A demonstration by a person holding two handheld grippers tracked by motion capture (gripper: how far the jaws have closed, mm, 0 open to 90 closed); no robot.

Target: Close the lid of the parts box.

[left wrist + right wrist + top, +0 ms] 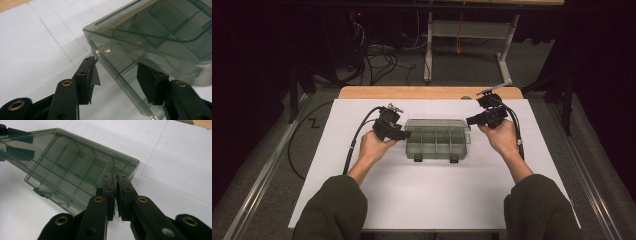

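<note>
Smoky clear plastic forms the compartment box [437, 138], which lies shut on the white worktop [422, 200] between the two grippers. The left gripper [116, 75] straddles the box's near corner, one finger [86, 75] outside the wall and the other against its far side, not visibly clamped. The right gripper [116, 186] has its fingers clenched together on nothing, tips just beside the box's end. Both hands [374, 146] rest low, forearms angled inward.
</note>
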